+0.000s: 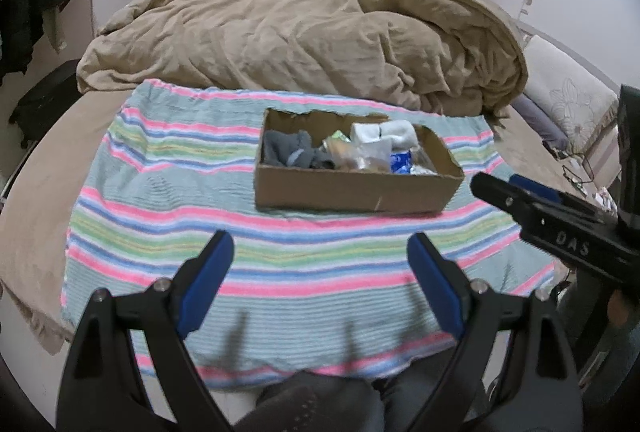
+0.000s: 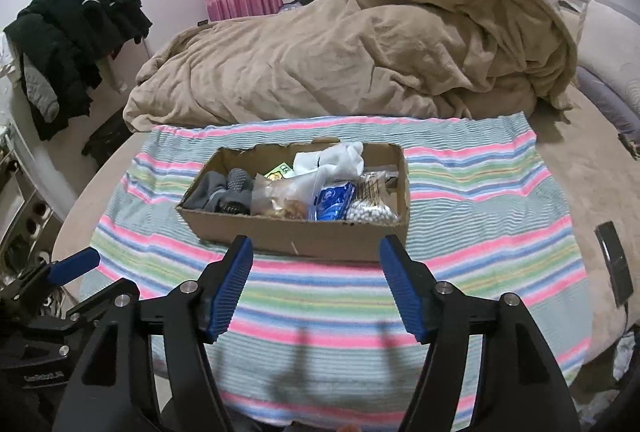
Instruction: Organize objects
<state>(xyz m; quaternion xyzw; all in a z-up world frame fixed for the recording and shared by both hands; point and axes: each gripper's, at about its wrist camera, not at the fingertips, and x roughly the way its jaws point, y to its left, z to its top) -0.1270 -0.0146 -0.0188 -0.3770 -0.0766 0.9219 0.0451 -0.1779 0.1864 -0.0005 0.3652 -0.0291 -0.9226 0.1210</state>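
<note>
Cardboard box (image 2: 296,232), holding grey socks (image 2: 224,191), snack bag (image 2: 280,201), cotton swabs (image 2: 370,203): sitting mid striped towel (image 2: 480,207). Left claw (image 1: 320,272), right claw (image 2: 316,280): both hovering before box, spread, empty. Risk: crinkly bags slipping between claw pads

Cardboard box (image 1: 352,191) near wall hides the lower contents; packet labels unreadable.

Both wrist views look forward and slightly down across the striped towel (image 1: 168,216) toward the cardboard box (image 2: 296,236); the right sits nearer; both share the bed.
</note>
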